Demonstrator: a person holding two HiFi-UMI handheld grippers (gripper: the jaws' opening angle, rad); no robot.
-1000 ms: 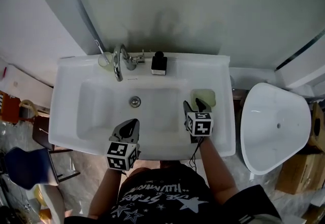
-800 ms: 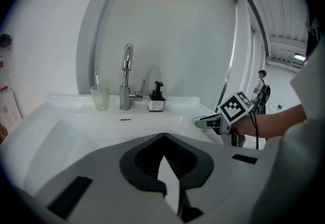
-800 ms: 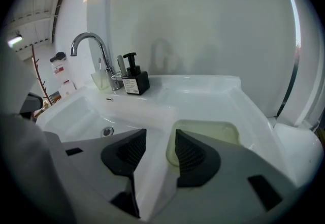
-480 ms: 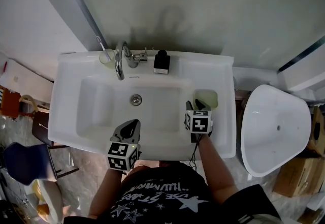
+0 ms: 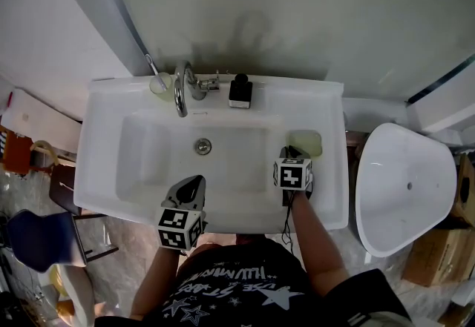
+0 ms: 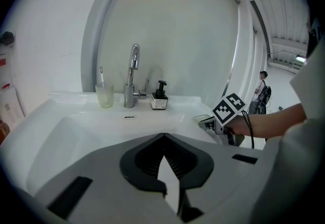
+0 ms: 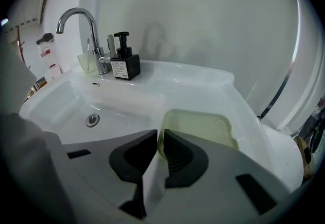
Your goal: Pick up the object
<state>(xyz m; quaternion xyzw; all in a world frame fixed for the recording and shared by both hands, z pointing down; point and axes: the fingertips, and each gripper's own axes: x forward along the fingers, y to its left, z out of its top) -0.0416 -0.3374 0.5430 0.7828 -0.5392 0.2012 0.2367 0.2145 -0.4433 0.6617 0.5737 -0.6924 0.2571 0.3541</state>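
The fingers of the right gripper (image 7: 158, 135) had just been closing and were clamped on the near rim of the pale green dish (image 7: 203, 127), set on the right ledge of the sink (image 7: 193, 83). The left gripper (image 6: 163, 136) was held over the sink's front edge, its fingers together and empty.

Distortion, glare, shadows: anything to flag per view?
Head view: even light, soft shadows of the faucet and soap dispenser on the wall, little bending. Left gripper view: strong fisheye, dark corners, a bright reflection high on the wall. Right gripper view: same fisheye, glints on the glossy sink; the dish is sharp.
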